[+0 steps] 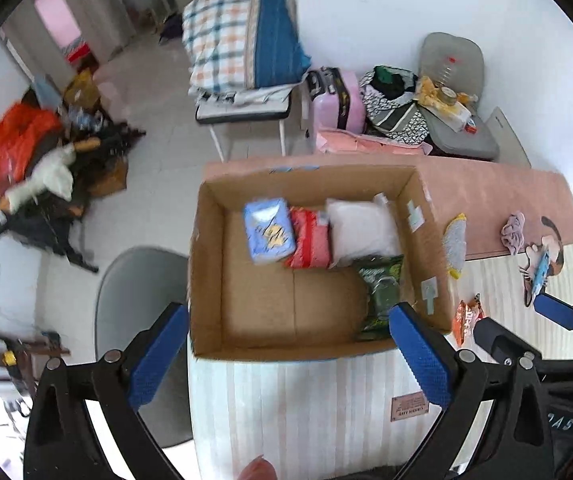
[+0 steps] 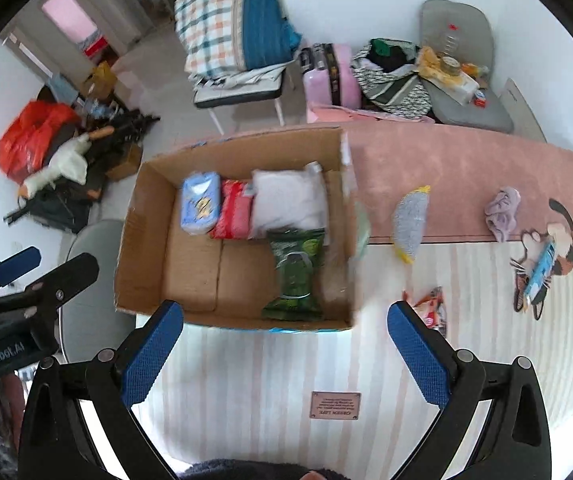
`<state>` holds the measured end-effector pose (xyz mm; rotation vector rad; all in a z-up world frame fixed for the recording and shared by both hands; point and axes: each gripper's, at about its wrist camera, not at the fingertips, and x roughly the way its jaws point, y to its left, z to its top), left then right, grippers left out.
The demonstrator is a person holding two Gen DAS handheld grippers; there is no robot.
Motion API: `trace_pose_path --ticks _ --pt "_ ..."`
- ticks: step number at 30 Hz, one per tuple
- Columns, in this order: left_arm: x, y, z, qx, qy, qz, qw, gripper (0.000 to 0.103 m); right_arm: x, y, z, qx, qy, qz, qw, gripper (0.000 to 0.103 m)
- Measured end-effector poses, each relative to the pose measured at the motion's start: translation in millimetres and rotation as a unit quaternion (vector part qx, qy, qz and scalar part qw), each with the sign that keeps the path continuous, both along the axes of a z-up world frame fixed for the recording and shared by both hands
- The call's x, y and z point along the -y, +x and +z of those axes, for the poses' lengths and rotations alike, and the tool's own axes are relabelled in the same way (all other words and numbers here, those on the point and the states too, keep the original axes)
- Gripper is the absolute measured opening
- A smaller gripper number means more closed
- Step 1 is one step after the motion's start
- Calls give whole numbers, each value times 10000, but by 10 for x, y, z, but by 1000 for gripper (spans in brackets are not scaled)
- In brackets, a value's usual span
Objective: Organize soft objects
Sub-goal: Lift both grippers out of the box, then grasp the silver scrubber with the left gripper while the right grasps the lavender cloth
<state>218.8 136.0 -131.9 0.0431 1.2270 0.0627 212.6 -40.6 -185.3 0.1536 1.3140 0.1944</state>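
An open cardboard box (image 1: pixel 206 272) (image 2: pixel 134 240) stands on the table. Inside lie a blue pack (image 1: pixel 268 230) (image 2: pixel 201 208), a red pack (image 1: pixel 310 240) (image 2: pixel 232 214), a white pouch (image 1: pixel 362 230) (image 2: pixel 288 204) and a green wipes pack (image 1: pixel 382 292) (image 2: pixel 296 276). My left gripper (image 1: pixel 286 320) is open and empty above the box's near edge. My right gripper (image 2: pixel 286 318) is open and empty, near the box's front right corner. On the table right of the box lie a grey-yellow scrubber (image 2: pixel 410 222) (image 1: pixel 456 246), an orange snack packet (image 2: pixel 430 308) (image 1: pixel 466 320), a lilac cloth (image 2: pixel 502 210) (image 1: pixel 512 232) and a blue pack (image 2: pixel 542 266) (image 1: pixel 540 272).
A pink runner (image 2: pixel 466 160) covers the table's far side and a striped mat (image 2: pixel 286 380) the near side. A grey chair (image 1: pixel 134 300) stands left of the table. Behind are a bedding-loaded chair (image 2: pixel 230 52), a pink suitcase (image 2: pixel 332 80) and a floor pile (image 2: pixel 58 160).
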Motion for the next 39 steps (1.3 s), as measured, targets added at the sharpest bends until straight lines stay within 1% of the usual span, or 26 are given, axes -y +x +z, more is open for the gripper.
trace_pose_path --ticks 2,4,8,10,11,13,14,15,16,18,19,21,23,24,27,30,31,32,33,34,35,36,38,39 --pt "242 103 24 33 -6 -224 9997 102 245 55 -19 -53 52 -233 9997 103" --pt "539 255 -9 -48 -42 -446 9990 102 604 127 -72 -104 4 -541 9985 103" --pt "1227 666 -246 -366 -172 -903 9951 102 1449 316 -307 -361 -131 -1218 9918 103" --pt "1640 920 -474 -643 -142 -1224 9903 102 1929 446 -506 -597 -168 -1564 9857 103" --pt "1775 1003 -556 -739 -143 -1325 9883 102 2093 496 -584 -673 -146 -1667 9836 103" --pt "2122 1220 -832 -1033 -78 -1531 9828 102 2445 633 -772 -861 -141 -1879 9783 103" --pt "2306 1359 -1040 -1255 -67 -1640 9784 103 2623 710 -882 -949 -87 -1971 9757 103" --pt "2409 1451 -1172 -1396 -36 -1677 9759 102 2760 785 -976 -1010 -22 -2042 9737 103" --pt "2526 1567 -1366 -1595 -19 -1686 9727 102 2913 879 -1099 -1107 33 -2113 9711 103" --pt "2666 1706 -1652 -1909 -2 -1666 9674 102 3096 1045 -1293 -1240 80 -2169 9683 103" --pt "2742 1798 -1860 -2144 -23 -1631 9630 97 3197 1149 -1423 -1333 133 -2178 9667 103" --pt "2814 1899 -2130 -2452 -39 -1550 9570 93 3285 1300 -1632 -1491 170 -2169 9646 103" --pt "2857 1989 -2378 -2761 -145 -1424 9504 93 3338 1445 -1828 -1659 227 -2134 9625 103" --pt "2865 2014 -2472 -2861 -176 -1353 9484 93 3362 1520 -1937 -1752 285 -2119 9610 103" --pt "2885 2073 -2649 -3031 -281 -1183 9452 93 3390 1666 -2176 -1972 367 -2096 9570 99" --pt "2933 2085 -2772 -3118 -241 -1152 9428 91 3386 1794 -2364 -2101 388 -2060 9550 98" --pt "2939 2093 -2803 -3155 -225 -1132 9419 79 3376 1838 -2438 -2172 406 -2046 9536 97" --pt "2945 2081 -2870 -3283 -216 -1099 9379 73 3367 1870 -2510 -2244 390 -2040 9521 96" --pt "2944 2073 -2926 -3411 -250 -1073 9336 63 3344 1892 -2552 -2314 356 -2012 9511 94" --pt "2951 2061 -2974 -3511 -286 -1033 9302 50 3325 1915 -2613 -2396 333 -1973 9500 91" --pt "2953 2037 -3015 -3602 -309 -1003 9270 47 3297 1932 -2667 -2458 333 -1938 9492 86" --pt "2967 2033 -3006 -3545 -305 -1012 9291 46 3275 1942 -2704 -2497 299 -1915 9487 82" --pt "2986 2008 -2980 -3468 -269 -1005 9321 44 3245 1956 -2772 -2579 158 -1896 9473 55" --pt "2986 1991 -2970 -3461 -278 -990 9325 43 3239 1950 -2783 -2592 138 -1910 9467 48"
